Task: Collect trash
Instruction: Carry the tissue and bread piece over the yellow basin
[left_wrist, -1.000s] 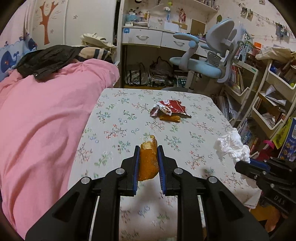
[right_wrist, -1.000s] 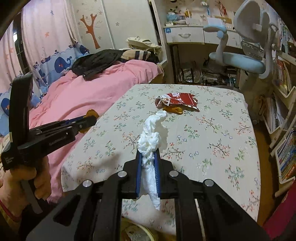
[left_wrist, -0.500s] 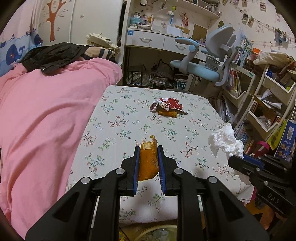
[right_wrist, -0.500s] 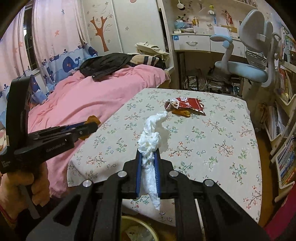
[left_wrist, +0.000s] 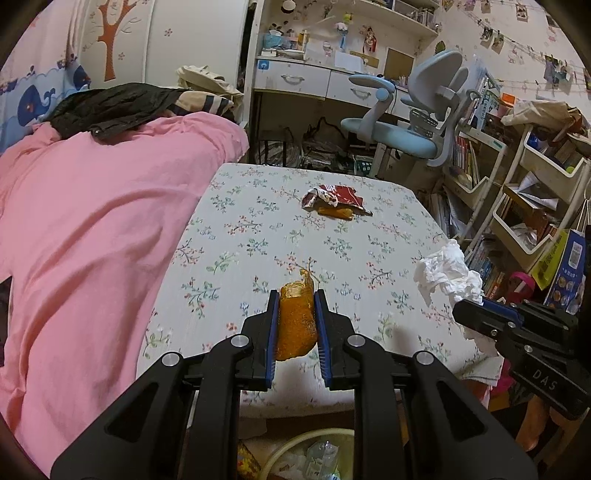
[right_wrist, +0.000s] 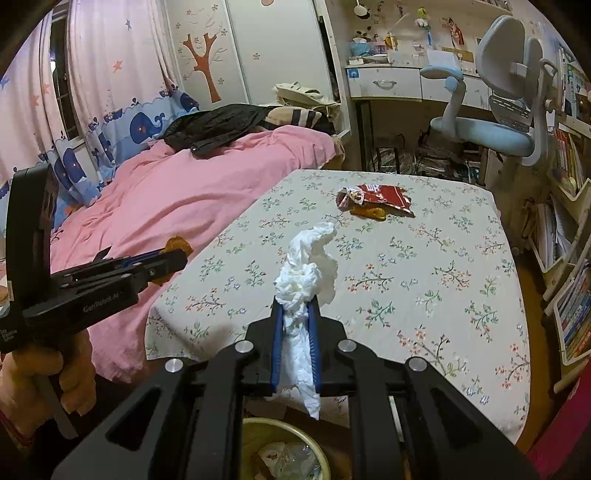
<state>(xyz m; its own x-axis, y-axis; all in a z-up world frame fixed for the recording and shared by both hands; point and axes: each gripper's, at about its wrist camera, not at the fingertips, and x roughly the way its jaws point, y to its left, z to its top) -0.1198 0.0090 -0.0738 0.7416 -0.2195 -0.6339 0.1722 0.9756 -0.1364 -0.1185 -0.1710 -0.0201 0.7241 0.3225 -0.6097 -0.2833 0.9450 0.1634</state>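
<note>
Nearest, a round yellow-rimmed waste bin (right_wrist: 284, 448) of crumpled litter sits below the near edge of the floral-clothed table (left_wrist: 258, 229), and above it the left gripper (left_wrist: 295, 317) is clamped on one pitted orange peel piece (left_wrist: 295, 325) while the right gripper (right_wrist: 295, 325) pinches one wad of crinkled white tissue (right_wrist: 306, 273). Only the right wrist view shows the person's hand (right_wrist: 55, 373) gripping the left tool's handle. Farther back on the cloth lie one torn glossy red snack wrapper (left_wrist: 336, 195) and a second orange peel (left_wrist: 334, 212), touching.
</note>
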